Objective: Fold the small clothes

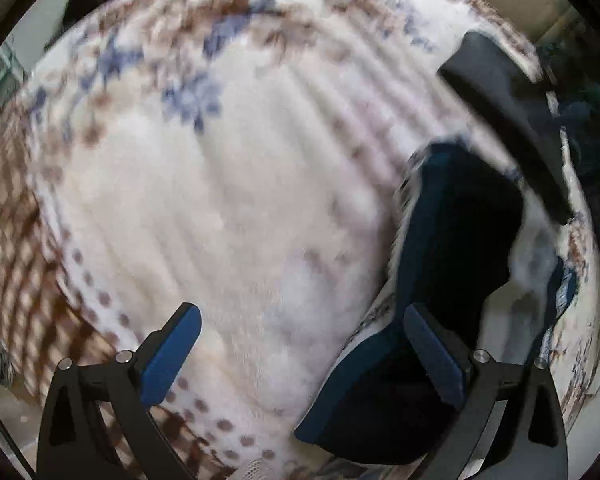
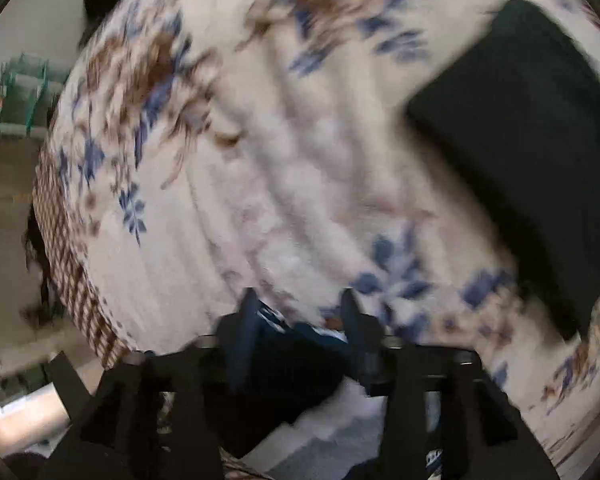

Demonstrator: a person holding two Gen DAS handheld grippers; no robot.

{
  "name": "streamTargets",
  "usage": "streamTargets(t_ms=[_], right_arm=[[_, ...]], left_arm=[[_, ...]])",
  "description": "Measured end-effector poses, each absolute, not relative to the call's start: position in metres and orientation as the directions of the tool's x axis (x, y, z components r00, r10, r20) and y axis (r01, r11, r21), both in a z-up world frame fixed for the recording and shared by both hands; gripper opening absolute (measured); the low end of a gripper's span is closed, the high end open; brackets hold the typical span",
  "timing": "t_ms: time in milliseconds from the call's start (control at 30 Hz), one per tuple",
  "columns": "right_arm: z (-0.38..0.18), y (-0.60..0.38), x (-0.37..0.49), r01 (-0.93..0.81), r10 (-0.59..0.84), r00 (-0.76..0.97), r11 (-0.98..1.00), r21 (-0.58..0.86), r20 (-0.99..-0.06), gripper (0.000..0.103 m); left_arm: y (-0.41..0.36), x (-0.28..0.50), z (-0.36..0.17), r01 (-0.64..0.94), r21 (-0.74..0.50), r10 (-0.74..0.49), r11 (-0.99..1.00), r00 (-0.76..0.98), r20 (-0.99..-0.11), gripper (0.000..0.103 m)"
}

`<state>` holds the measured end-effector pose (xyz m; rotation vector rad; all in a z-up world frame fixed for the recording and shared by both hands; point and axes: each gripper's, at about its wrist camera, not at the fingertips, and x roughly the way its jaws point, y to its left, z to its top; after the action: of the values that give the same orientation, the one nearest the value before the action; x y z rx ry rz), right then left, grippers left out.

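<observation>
A fleecy white blanket [image 1: 228, 208] with blue flowers and brown dots covers the surface, and past its edges are a pale floor and a green rack [image 2: 22, 88] off to the upper left of the right view. The left gripper [image 1: 300, 356] points steeply down with its blue pads wide apart and nothing between them; only blanket shows in the gap. The garment [image 1: 452, 264], dark navy with a black inside, lies bunched on the blanket just beyond and under the right-hand finger [image 1: 434, 356] of that gripper, and whether that finger touches it cannot be told. In the right view the right gripper [image 2: 298, 328] stands partly open, and dark blue cloth [image 2: 300, 344] sits between its fingers; the blur hides whether the pads press on it, so a grip cannot be confirmed. A folded black cloth [image 2: 528, 144] lies well beyond the right fingers, up and to the right. The main risk, as I judge it, is that the garment collapses into a lump if the right fingers let it go while it hangs loose, spoiling any straight fold line. The open left fingers could also pinch the blanket's pile along with the garment and drag the blanket up. A fast swing could smear the layers out of line.
</observation>
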<state>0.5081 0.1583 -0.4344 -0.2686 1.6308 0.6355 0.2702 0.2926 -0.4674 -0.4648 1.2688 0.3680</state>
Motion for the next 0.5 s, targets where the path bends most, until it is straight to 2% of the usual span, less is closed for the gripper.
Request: streamTargets(t_ms=[133,233,367,500], right_arm=[[-0.405,0.041,0.513,-0.315,0.210,-0.013,0.927,0.204,-0.978,0.048],[-0.410,-0.057,0.495,-0.131,0.176,0.045,0.977,0.169,-0.983,0.048],[-0.443,-0.133,0.473,0.001,0.160,0.023,0.987,0.160,-0.987,0.048],[-0.477,-0.156,0.454,0.091,0.237,0.024,0.967,0.238,-0.971,0.048]], left_arm=[[0.282,0.293,-0.432,-0.435,-0.122,0.031,0.892,0.328,-0.944,0.103],[0.269,0.324,-0.425,-0.376,-0.107,0.034,0.920,0.350,-0.936,0.103],[0.257,0.363,-0.448,-0.322,-0.066,0.044,0.945,0.324,-0.945,0.103],[0.245,0.385,-0.482,-0.294,0.014,0.092,0.956,0.254,-0.963,0.103]])
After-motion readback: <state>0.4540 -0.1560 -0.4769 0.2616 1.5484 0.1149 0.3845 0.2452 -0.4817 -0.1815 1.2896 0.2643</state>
